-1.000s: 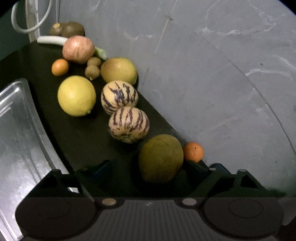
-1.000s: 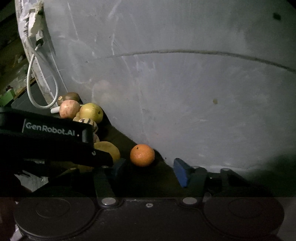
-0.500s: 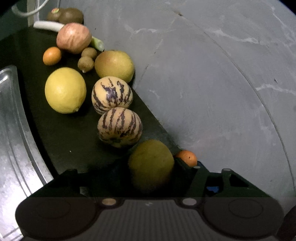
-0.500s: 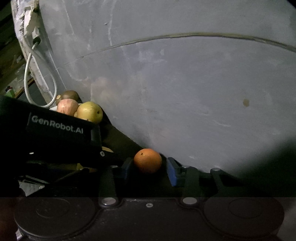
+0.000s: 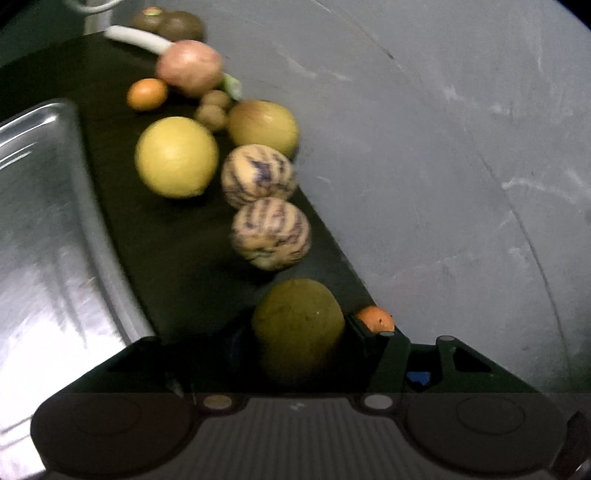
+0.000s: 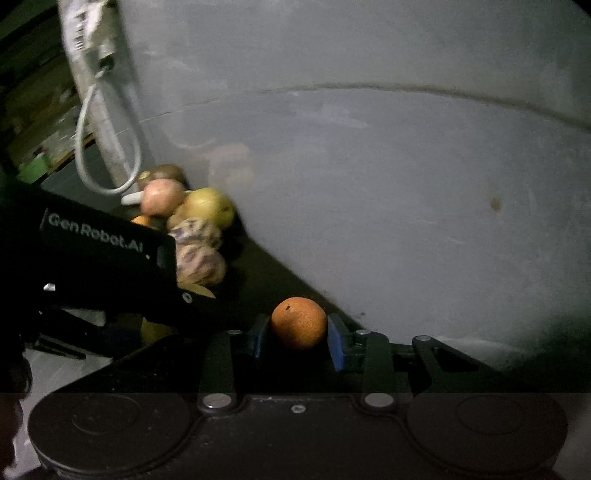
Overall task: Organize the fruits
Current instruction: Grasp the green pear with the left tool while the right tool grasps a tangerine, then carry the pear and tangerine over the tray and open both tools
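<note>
My left gripper (image 5: pixel 295 343) is shut on a dull green round fruit (image 5: pixel 297 325) at the near end of a row of fruit on a dark counter. Beyond it lie two striped melons (image 5: pixel 271 232), a yellow lemon (image 5: pixel 176 157), a yellow-green apple (image 5: pixel 264 127), small kiwis (image 5: pixel 212 110), a small orange (image 5: pixel 147 94) and a red apple (image 5: pixel 190 70). My right gripper (image 6: pixel 297 338) is shut on a small orange mandarin (image 6: pixel 299 323), which also shows in the left wrist view (image 5: pixel 375 319). The left gripper's black body (image 6: pixel 110 254) fills the left of the right wrist view.
A steel tray (image 5: pixel 48 229) lies left of the fruit row. A grey wall (image 5: pixel 443 166) runs close along the right of the fruit. A white cable (image 6: pixel 92 158) hangs at the far corner, with dark avocados (image 5: pixel 170 24) and a white stalk (image 5: pixel 136 37) below it.
Both grippers have closed: the left around the green fruit, the right around the mandarin, which now sits between the blue pads. The left view has shifted slightly and is blurred.
</note>
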A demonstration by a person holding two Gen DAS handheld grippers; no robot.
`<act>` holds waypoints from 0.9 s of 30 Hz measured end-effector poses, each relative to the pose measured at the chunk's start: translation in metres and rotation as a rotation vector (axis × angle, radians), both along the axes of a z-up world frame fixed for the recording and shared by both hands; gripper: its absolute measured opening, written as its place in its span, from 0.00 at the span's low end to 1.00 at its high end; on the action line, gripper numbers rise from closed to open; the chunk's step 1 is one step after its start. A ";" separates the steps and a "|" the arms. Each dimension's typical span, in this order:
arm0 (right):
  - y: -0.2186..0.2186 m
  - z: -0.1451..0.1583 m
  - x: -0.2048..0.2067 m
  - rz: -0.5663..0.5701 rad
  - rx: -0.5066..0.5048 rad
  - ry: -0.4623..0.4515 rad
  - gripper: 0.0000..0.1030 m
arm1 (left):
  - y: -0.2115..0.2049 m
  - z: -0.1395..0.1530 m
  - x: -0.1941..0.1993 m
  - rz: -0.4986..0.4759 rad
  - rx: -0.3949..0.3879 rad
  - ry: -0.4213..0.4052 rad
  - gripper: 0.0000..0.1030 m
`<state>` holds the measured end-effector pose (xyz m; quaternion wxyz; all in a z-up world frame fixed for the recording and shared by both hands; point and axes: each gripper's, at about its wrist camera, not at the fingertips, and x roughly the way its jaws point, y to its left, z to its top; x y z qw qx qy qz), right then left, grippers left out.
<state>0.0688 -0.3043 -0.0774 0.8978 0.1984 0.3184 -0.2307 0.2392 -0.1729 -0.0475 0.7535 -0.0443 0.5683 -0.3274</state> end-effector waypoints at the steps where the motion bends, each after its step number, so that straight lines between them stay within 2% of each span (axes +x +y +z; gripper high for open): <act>1: 0.004 0.002 0.000 0.016 -0.006 -0.002 0.34 | 0.007 0.002 0.000 0.016 -0.006 0.001 0.57; 6: 0.030 0.021 0.009 0.111 -0.037 -0.019 0.34 | 0.055 0.019 0.008 0.138 -0.051 -0.004 0.57; 11: 0.056 0.034 0.035 0.229 -0.042 -0.040 0.34 | 0.106 0.033 0.026 0.277 -0.080 -0.034 0.57; 19: 0.101 0.045 0.118 0.455 -0.001 -0.076 0.34 | 0.186 0.034 0.082 0.497 -0.027 -0.112 0.57; 27: 0.136 0.031 0.202 0.573 0.022 -0.036 0.34 | 0.231 0.013 0.120 0.612 0.043 -0.164 0.57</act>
